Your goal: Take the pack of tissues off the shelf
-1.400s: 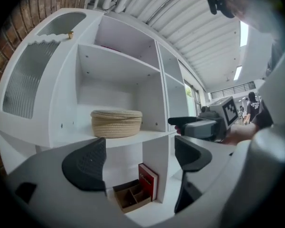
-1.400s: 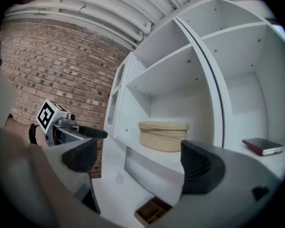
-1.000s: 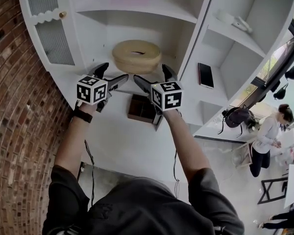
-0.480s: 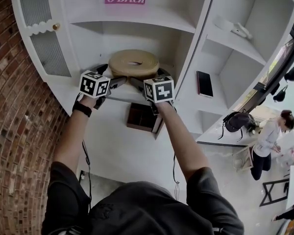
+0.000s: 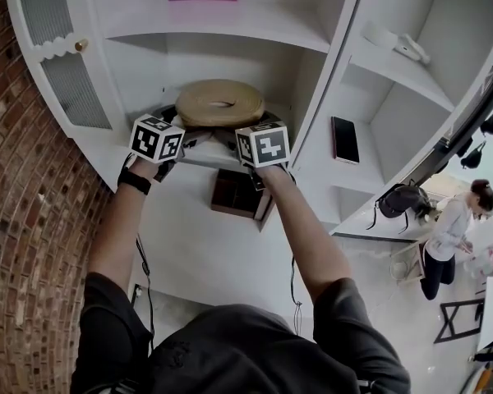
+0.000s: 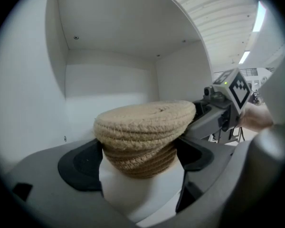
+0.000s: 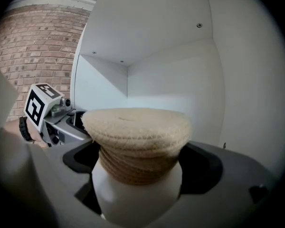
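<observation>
Right, off at the left edge runs the brick wall (image 5: 33,220), then comes the white shelf (image 5: 197,164) unit. Into its middle bay reaches the left gripper (image 6: 137,172), fingers spread wide, pinching nothing. Dead ahead of them the woven round holder (image 5: 220,103) stands on the shelf. No pack of tissues shows on its own, so my guess is this cover holds it. On its other side is the right gripper (image 7: 141,175), fingers likewise spread, nothing held. The play from here, I'd say: bring both in level, squeeze evenly on opposite flanks under that overhanging rim, lift just clear, and draw straight out past the bay's walls. Rope weave should grip well, though it may give. Further right there's a dark phone (image 5: 343,139) on a neighbouring shelf, a bag (image 5: 398,197), and a person (image 5: 444,236) bending in the room beyond
</observation>
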Available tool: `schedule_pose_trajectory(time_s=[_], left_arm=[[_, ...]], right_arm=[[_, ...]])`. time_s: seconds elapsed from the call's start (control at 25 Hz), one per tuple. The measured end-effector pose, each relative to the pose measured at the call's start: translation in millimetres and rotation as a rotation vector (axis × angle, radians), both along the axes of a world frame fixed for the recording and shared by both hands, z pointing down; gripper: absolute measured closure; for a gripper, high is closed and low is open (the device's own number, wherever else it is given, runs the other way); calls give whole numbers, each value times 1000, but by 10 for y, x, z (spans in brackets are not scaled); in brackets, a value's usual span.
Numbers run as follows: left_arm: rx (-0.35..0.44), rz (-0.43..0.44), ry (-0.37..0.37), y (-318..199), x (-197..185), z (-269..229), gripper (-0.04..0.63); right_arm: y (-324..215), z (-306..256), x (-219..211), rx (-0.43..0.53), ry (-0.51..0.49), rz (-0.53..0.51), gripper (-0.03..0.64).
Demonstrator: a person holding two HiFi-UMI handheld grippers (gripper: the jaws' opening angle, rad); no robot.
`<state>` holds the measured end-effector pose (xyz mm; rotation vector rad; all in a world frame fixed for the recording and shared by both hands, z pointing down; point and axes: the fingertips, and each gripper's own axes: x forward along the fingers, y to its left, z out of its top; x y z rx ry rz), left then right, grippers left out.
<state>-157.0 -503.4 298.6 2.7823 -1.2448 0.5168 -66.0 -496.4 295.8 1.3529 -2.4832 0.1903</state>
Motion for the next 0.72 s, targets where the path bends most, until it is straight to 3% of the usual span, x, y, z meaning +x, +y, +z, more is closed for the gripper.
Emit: schedule_pose_trajectory(time_s=[0.24, 0.72], left_arm=[[55, -44, 16, 291, 26, -79, 120], [148, -99, 31, 1382, 128, 67, 120]], right_arm=[[253, -93, 18, 62, 11, -46, 92], [1324, 21, 102, 179, 20, -103, 95]])
